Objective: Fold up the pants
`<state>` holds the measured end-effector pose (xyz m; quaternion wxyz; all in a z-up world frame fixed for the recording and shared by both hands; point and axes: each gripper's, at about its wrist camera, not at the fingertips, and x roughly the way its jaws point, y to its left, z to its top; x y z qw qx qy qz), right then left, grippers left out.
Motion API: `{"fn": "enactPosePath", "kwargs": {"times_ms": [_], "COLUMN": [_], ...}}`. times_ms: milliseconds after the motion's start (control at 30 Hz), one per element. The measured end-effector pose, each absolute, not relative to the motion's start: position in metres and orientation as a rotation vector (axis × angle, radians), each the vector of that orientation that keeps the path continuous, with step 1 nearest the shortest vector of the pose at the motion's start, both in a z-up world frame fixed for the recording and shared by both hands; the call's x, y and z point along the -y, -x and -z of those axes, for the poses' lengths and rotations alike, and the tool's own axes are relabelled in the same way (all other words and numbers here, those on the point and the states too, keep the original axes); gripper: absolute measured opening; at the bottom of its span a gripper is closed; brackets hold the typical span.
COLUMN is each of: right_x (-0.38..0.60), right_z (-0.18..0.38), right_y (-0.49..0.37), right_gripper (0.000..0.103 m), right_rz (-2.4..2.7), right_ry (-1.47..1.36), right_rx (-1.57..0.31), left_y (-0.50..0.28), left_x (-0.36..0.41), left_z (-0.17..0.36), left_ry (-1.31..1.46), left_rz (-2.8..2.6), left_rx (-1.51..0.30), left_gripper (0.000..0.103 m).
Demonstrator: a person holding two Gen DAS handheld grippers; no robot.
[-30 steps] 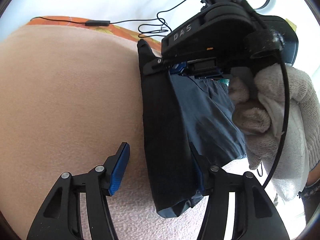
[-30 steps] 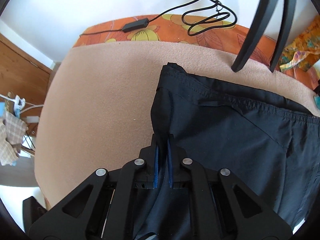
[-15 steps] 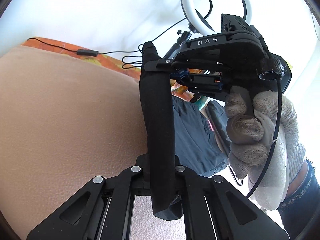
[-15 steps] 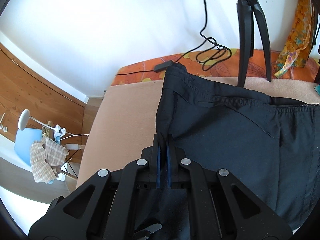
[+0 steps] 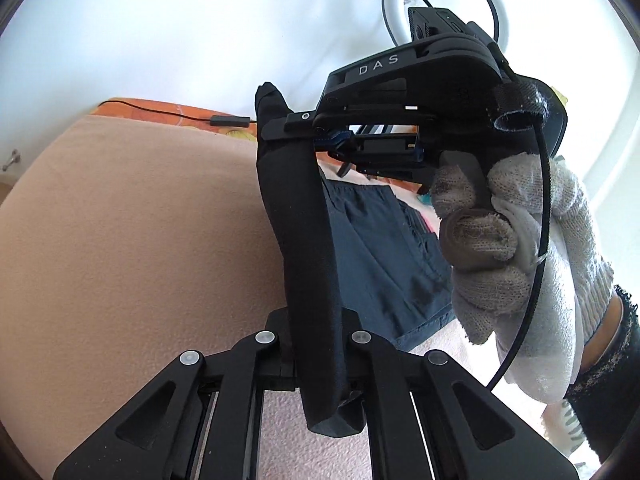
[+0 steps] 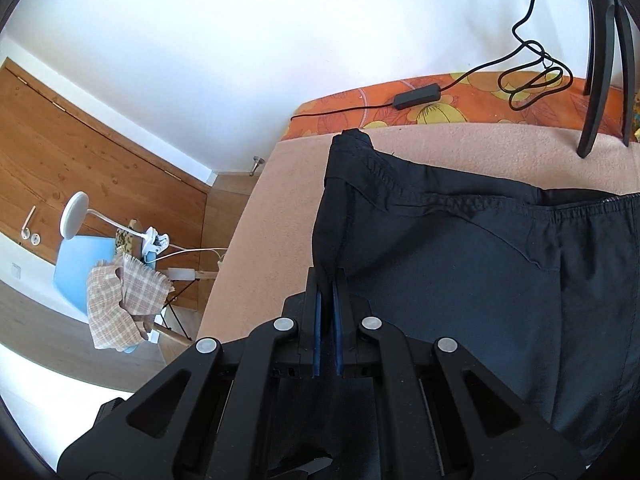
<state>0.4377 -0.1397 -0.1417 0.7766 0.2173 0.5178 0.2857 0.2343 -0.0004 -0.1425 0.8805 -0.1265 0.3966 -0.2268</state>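
Note:
Dark navy pants (image 6: 460,264) hang lifted above a peach blanket (image 6: 280,184). My right gripper (image 6: 328,280) is shut on the pants' edge just below the waistband corner. In the left wrist view my left gripper (image 5: 316,320) is shut on a stretched band of the pants (image 5: 300,220). That band runs up to the right gripper (image 5: 320,140), held by a gloved hand (image 5: 512,240) close ahead. The rest of the pants (image 5: 384,248) droops behind toward the blanket (image 5: 140,220).
An orange floral sheet (image 6: 460,108) with a black cable and adapter (image 6: 416,94) lies along the wall. Black tripod legs (image 6: 600,60) stand on the bed at right. A ring light (image 5: 440,0) is above. A blue chair with a checked cloth (image 6: 120,292) stands off the bed's left side.
My left gripper has shut on the pants' edge. Both grippers have risen, lifting the pants off the blanket and stretching the edge between them.

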Motion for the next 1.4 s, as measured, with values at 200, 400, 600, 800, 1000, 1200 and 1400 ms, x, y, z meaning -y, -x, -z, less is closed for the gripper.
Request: {"fn": "enactPosePath", "kwargs": {"times_ms": [200,400,600,800,1000,1200,1400], "right_x": [0.171,0.225,0.281,0.338,0.368,0.397,0.417], "right_z": [0.121,0.099,0.093,0.104,0.126,0.163,0.197], "right_y": [-0.435,-0.429,-0.419,-0.42,-0.424,-0.423,-0.422], "right_gripper": [0.005,0.005,0.005,0.005,0.005,0.005,0.005], "right_rz": [-0.631,-0.624,-0.577,-0.526,-0.475,-0.392,-0.344], "right_ry": [-0.513,-0.55,-0.552,-0.552,-0.512,-0.518,-0.553], "right_rx": [-1.076,-1.026,-1.002,-1.005,-1.036,-1.064,-1.085], "left_y": [-0.212,-0.192,-0.218,-0.23,-0.256,-0.277,-0.278], "left_x": [0.003,-0.005,0.028,0.019,0.051,0.113,0.157], "left_z": [0.108,0.077,0.083,0.077,0.098,0.143,0.173], "left_ry": [0.23,0.222,0.241,0.356,0.19,-0.008,-0.191], "left_rz": [0.544,0.545,0.562,0.583,0.564,0.599,0.609], "left_rx": [-0.753,-0.645,-0.661,-0.61,-0.711,-0.817,-0.844], "left_gripper": [0.041,0.043,0.043,0.043,0.043,0.043,0.043]}}
